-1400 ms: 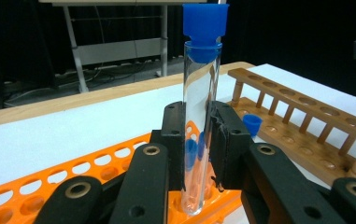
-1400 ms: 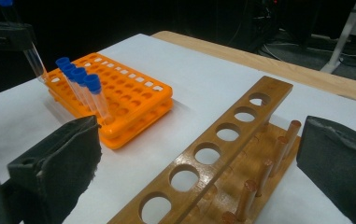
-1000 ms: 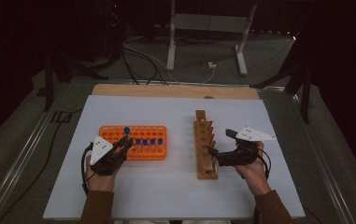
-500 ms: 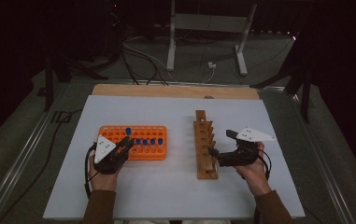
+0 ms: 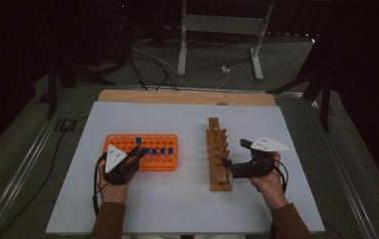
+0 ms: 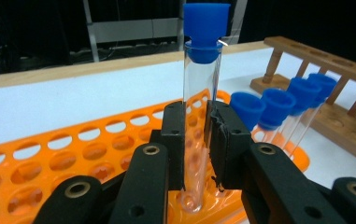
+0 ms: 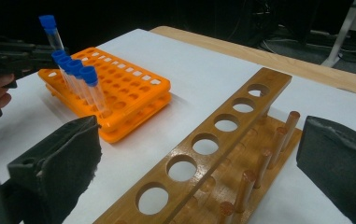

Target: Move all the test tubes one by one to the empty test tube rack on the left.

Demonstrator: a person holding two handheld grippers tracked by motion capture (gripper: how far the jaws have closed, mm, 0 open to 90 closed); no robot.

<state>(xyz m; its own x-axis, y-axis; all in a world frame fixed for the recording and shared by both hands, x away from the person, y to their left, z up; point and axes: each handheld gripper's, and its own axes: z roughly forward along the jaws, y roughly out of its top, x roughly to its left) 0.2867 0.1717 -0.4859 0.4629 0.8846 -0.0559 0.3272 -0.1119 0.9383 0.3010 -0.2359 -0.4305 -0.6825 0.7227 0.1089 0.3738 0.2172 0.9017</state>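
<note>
- The bench (image 5: 187, 209) carries an orange rack (image 5: 164, 165) on the left and a wooden rack (image 5: 217, 164) on the right, well apart.
- Left gripper (image 6: 195, 140): pressed together on a tube (image 6: 201, 93), pinching its clear wall low down, well under the blue cap (image 6: 206, 28). The tube stands nearly upright, its round bottom at or just in a hole of the orange rack; which, I cannot tell.
- Right gripper (image 7: 199, 154): spread wide, holding nothing, level over the near end of the wooden rack.
- The tube is probably light, stiff and slick, and may crack under a hard squeeze. The best hold is mid-wall, with gentle pressure and the tube kept plumb.
- Four more capped tubes (image 7: 80, 77) stand in a row beside it.
</note>
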